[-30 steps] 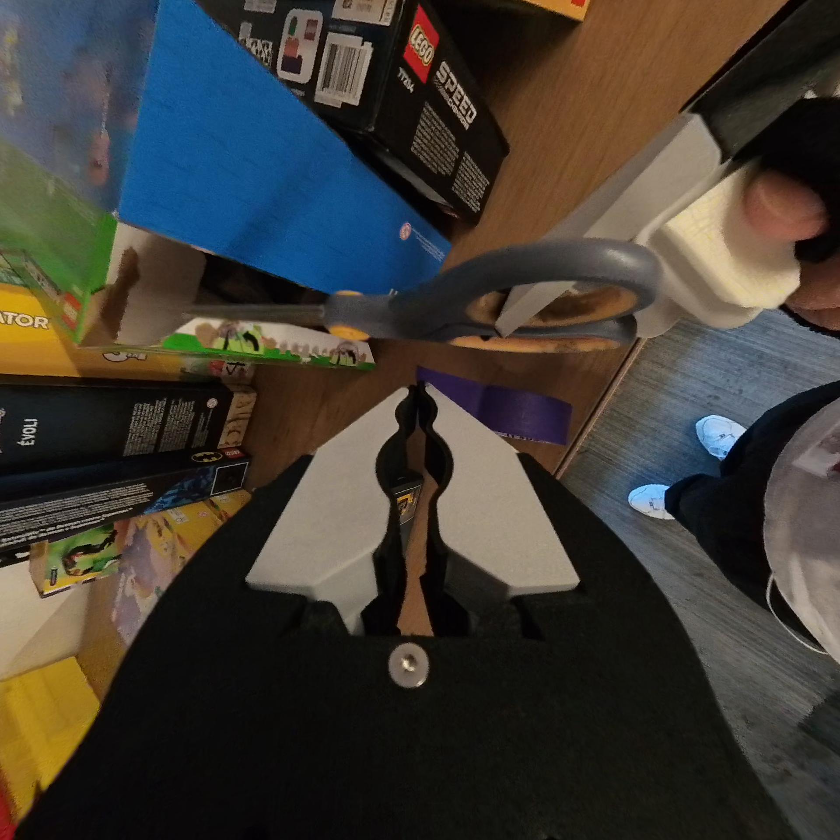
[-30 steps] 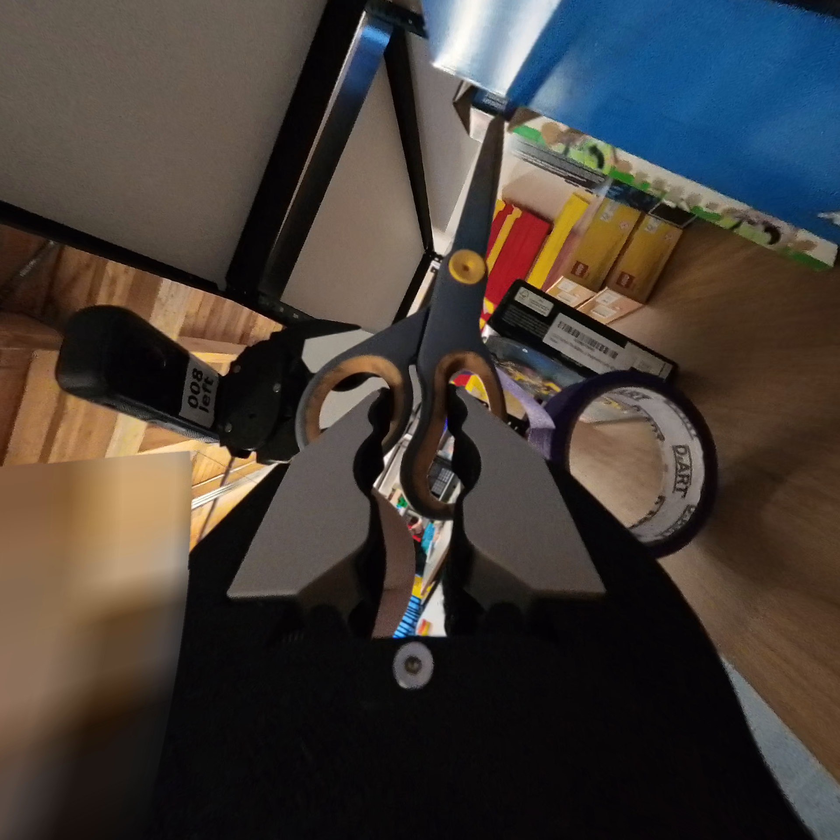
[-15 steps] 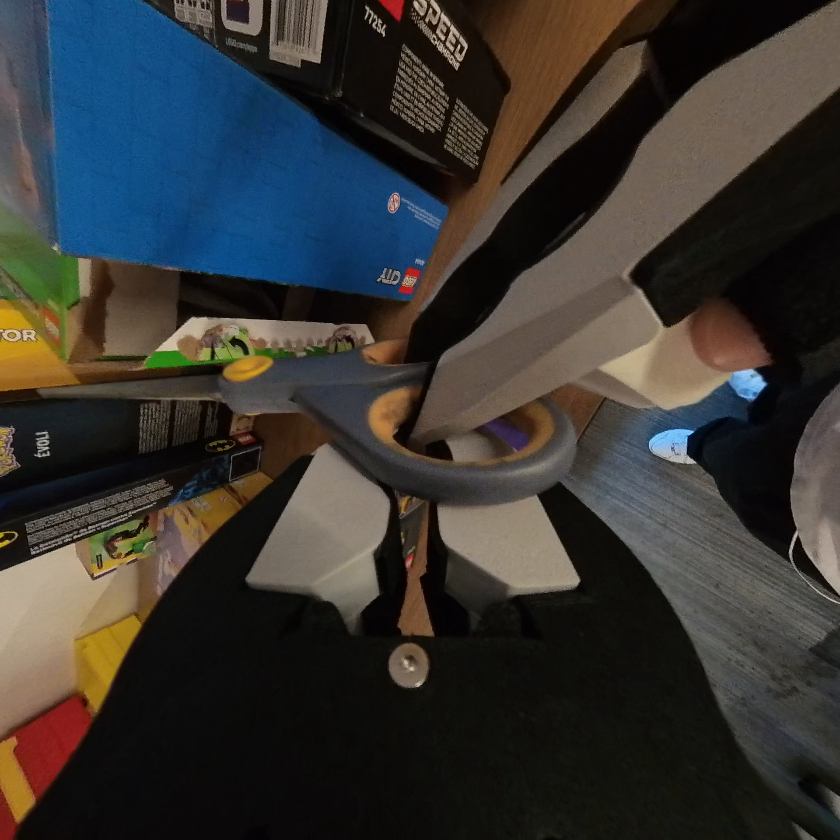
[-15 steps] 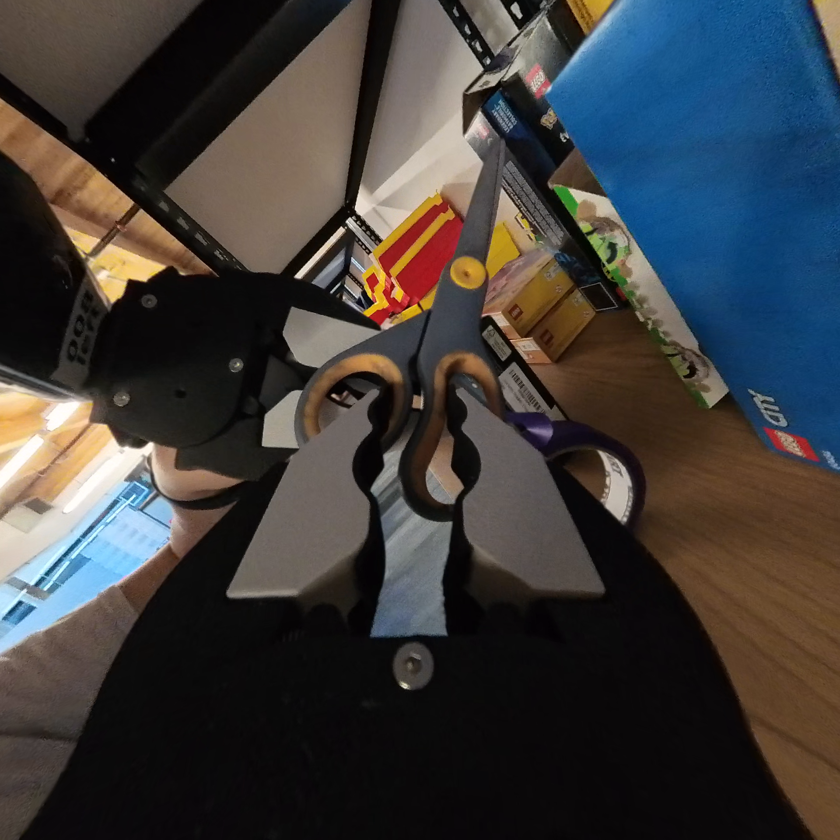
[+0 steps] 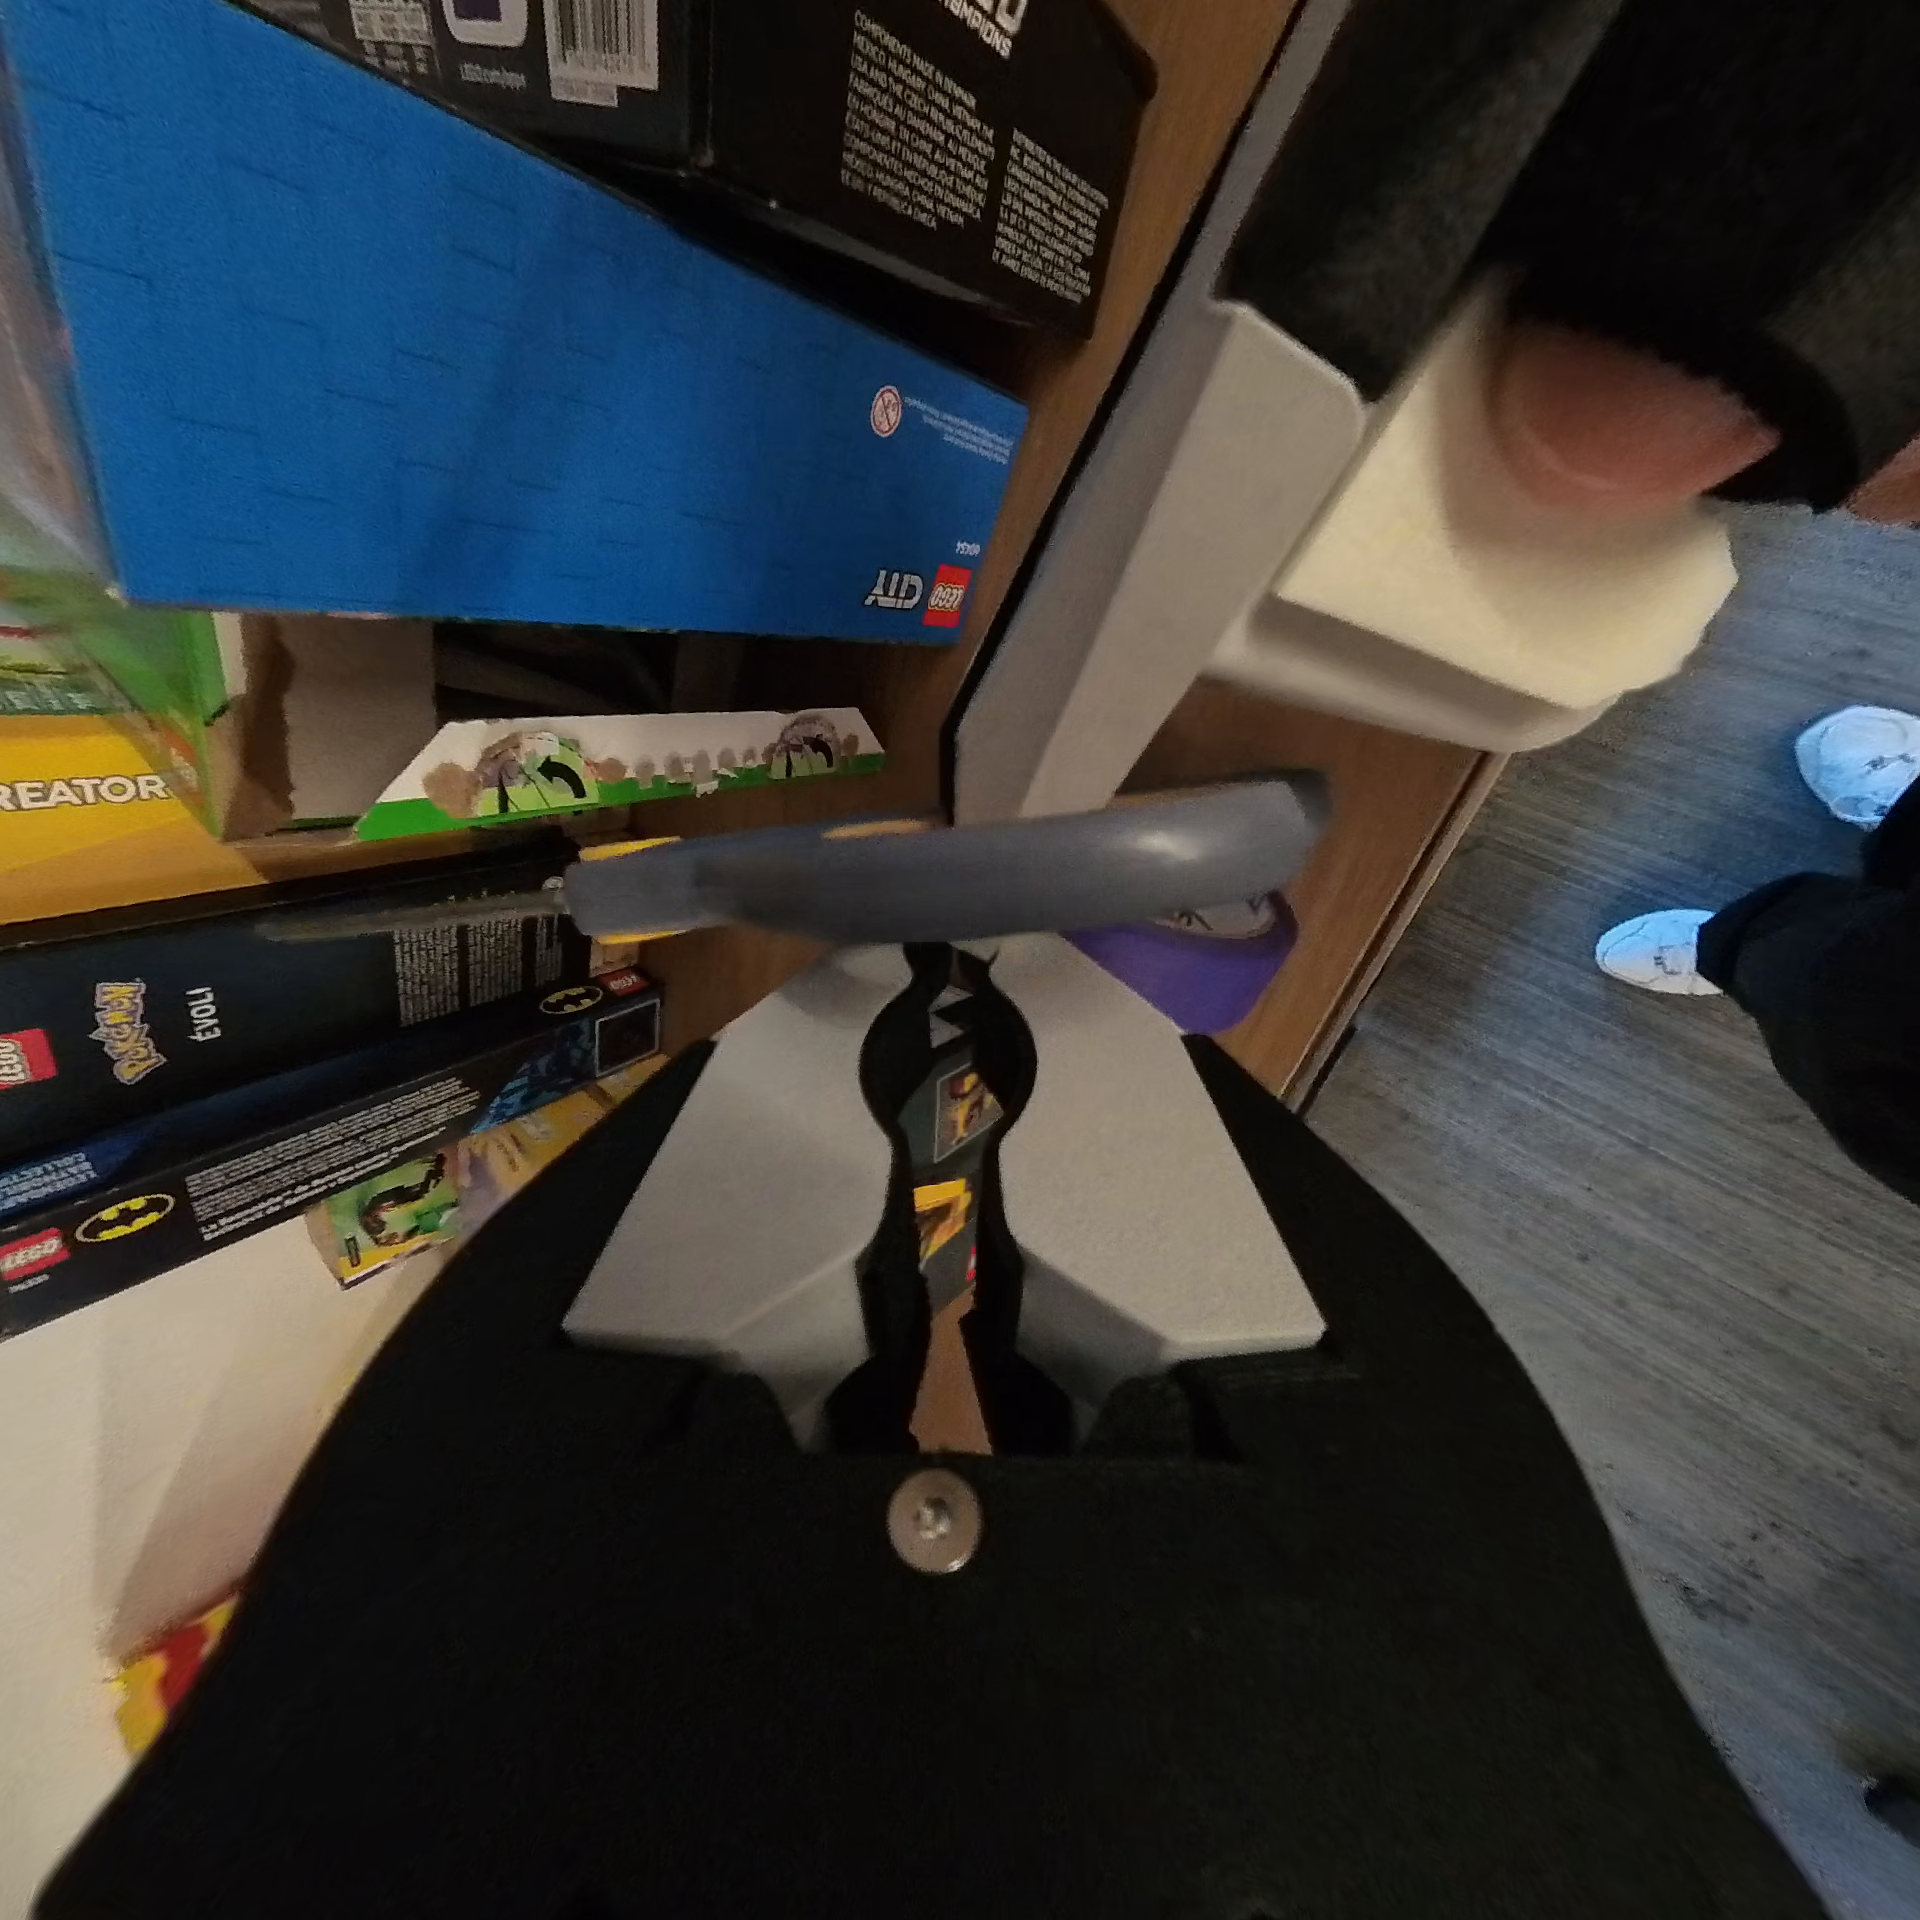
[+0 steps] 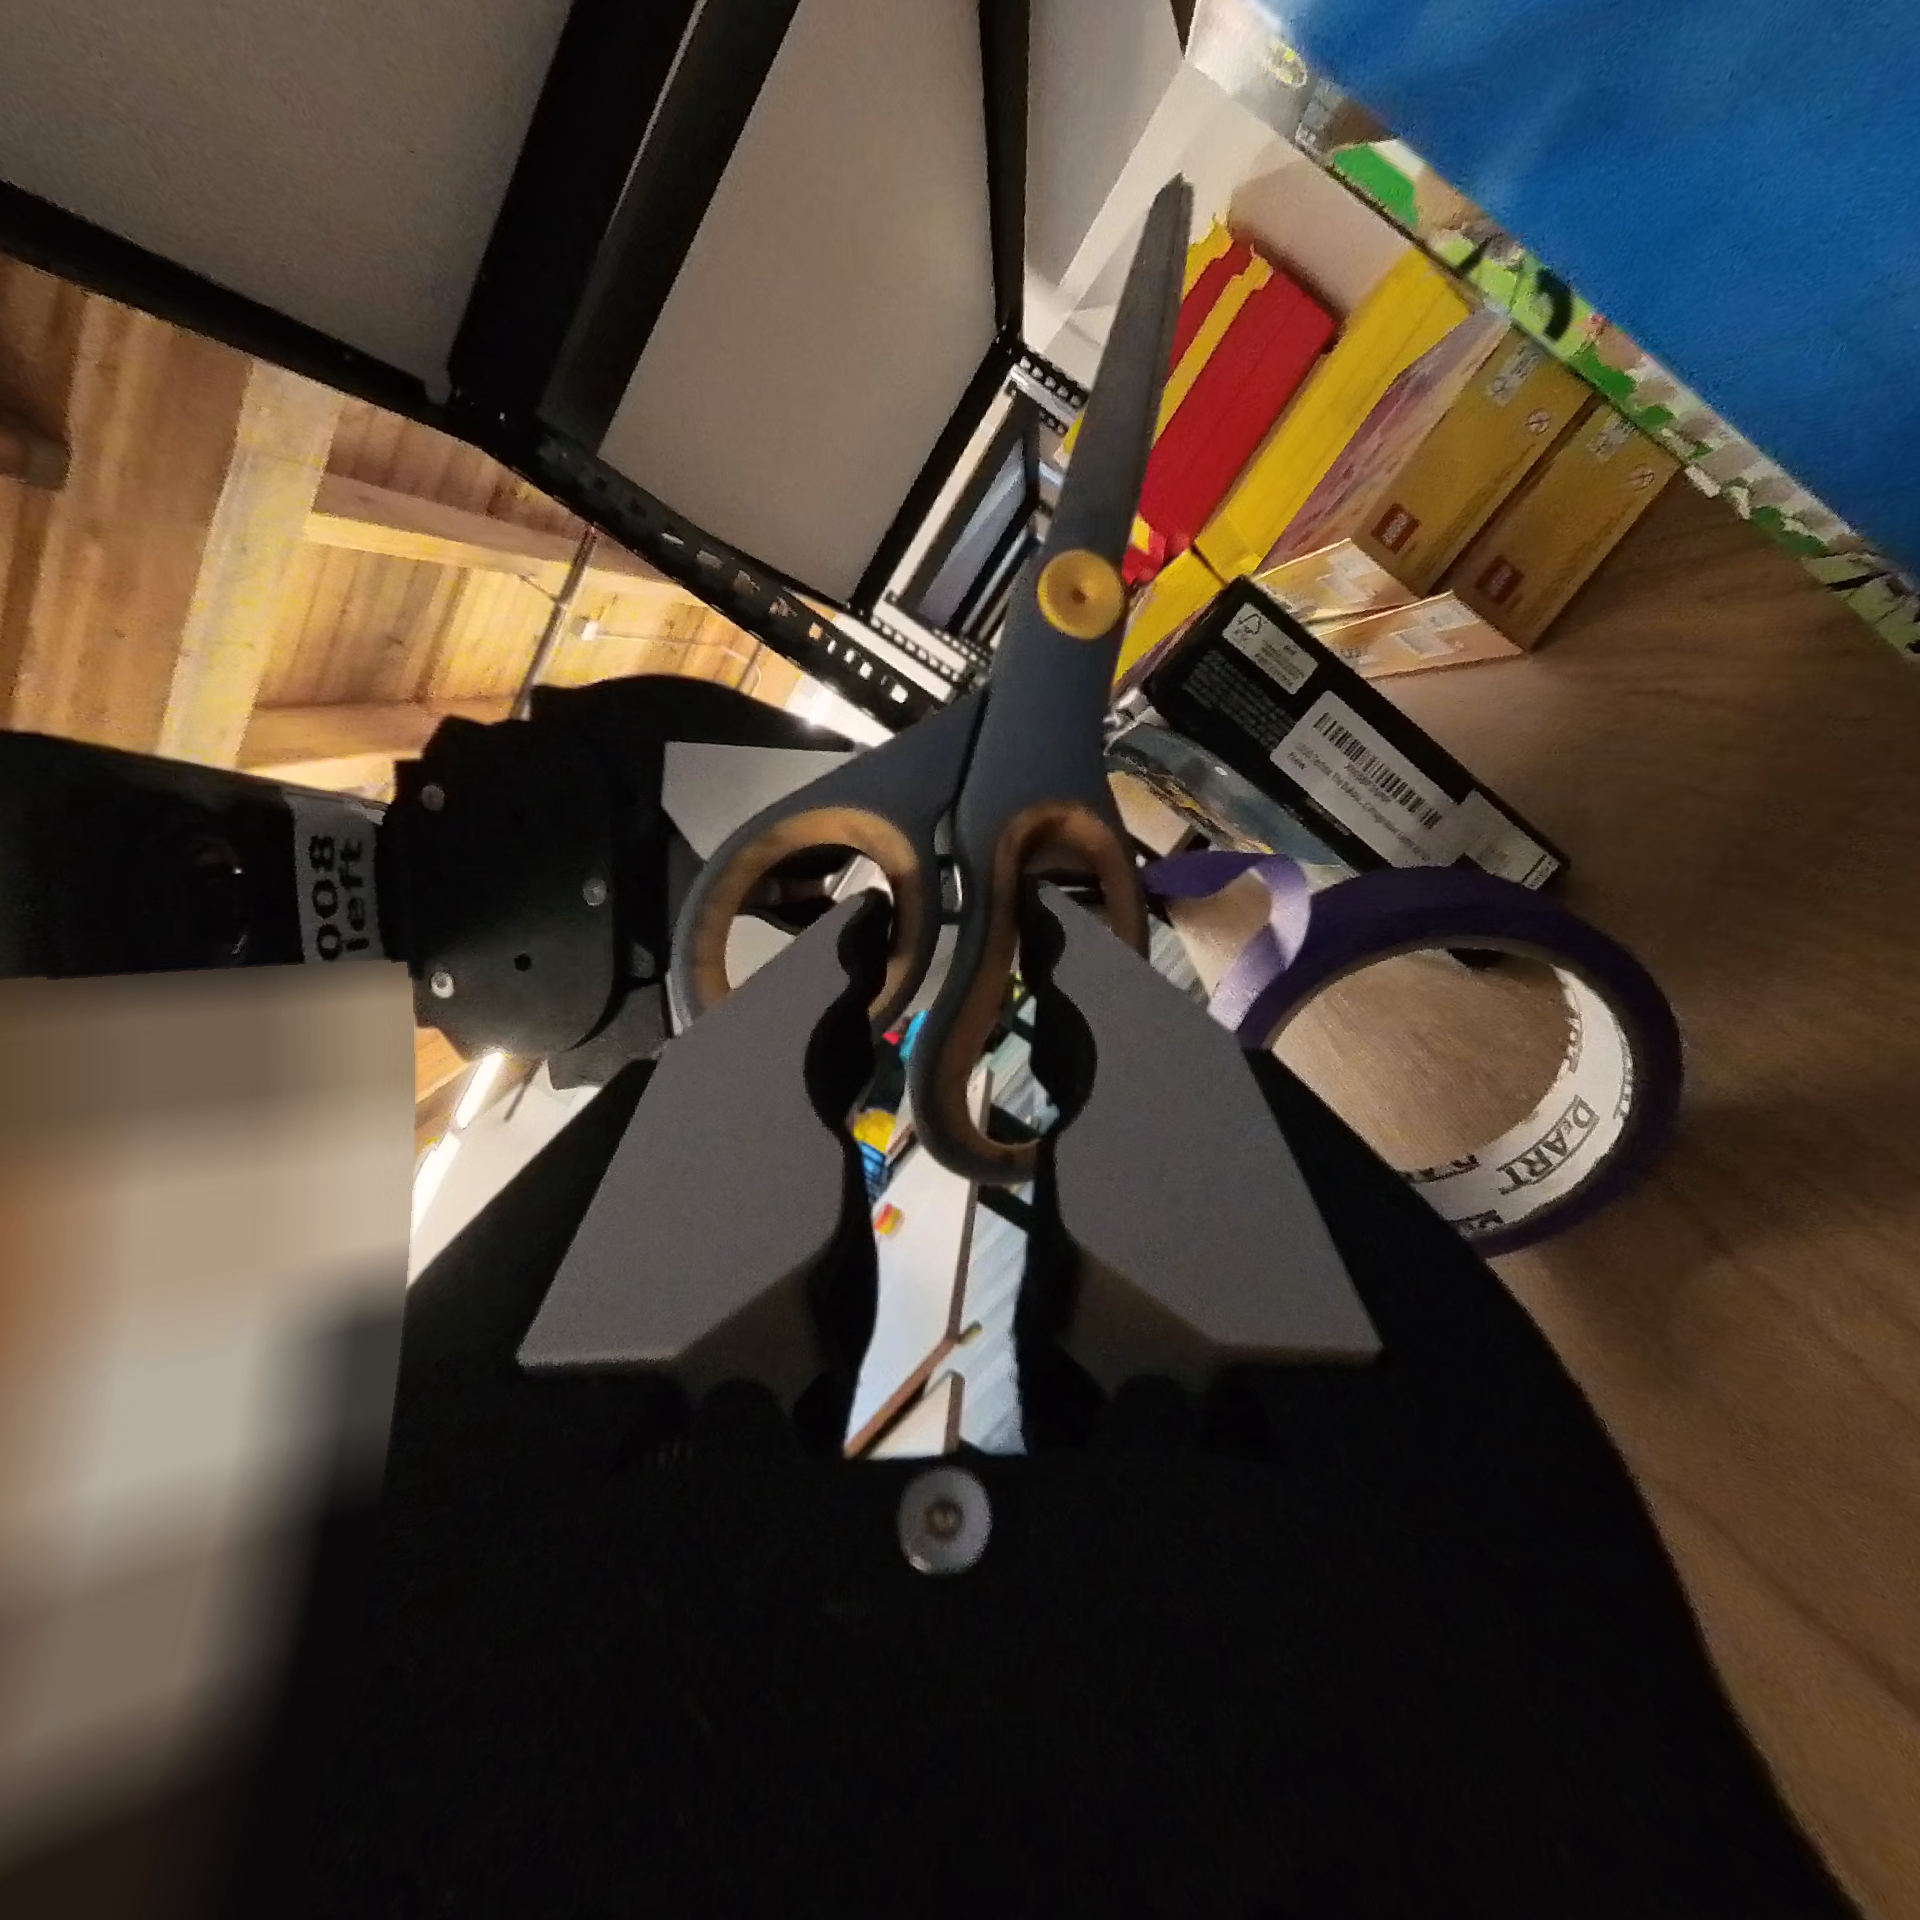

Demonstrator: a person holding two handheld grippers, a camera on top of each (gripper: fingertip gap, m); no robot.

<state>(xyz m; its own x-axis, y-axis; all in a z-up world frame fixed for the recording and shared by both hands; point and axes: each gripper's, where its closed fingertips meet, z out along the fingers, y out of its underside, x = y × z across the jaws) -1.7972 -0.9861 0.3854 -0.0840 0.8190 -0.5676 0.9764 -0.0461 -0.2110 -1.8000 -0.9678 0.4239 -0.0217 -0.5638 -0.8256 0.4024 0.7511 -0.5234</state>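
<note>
My right gripper [image 6: 956, 914] is shut on the handles of grey scissors [image 6: 1049, 748] with orange-lined loops. One handle loop sits between its fingers, and the closed blades point away. In the left wrist view the scissors [image 5: 935, 862] show edge-on, just beyond my left gripper [image 5: 945, 956], which is shut and empty. The right gripper's grey finger [image 5: 1122, 582] comes in from the upper right. A roll of purple tape [image 6: 1590, 1132] stands on the wooden table [image 6: 1714, 748] just right of the scissors. It also shows in the left wrist view [image 5: 1195, 961].
A big blue box [image 5: 468, 395], black boxes [image 5: 883, 135] and other toy boxes [image 5: 208, 1049] crowd the table's far side. Yellow and red boxes [image 6: 1455, 468] stand farther back. A black shelf frame [image 6: 582, 208] is at left. A person's shoe [image 5: 1652, 966] is on the grey floor. The left gripper's tips are roughly 4 centimeters from the right gripper's.
The scissors moved from lying over my left fingers to just beyond their tips and turned edge-on. The right gripper kept its hold. The tape roll now looks nearer in the right wrist view.
</note>
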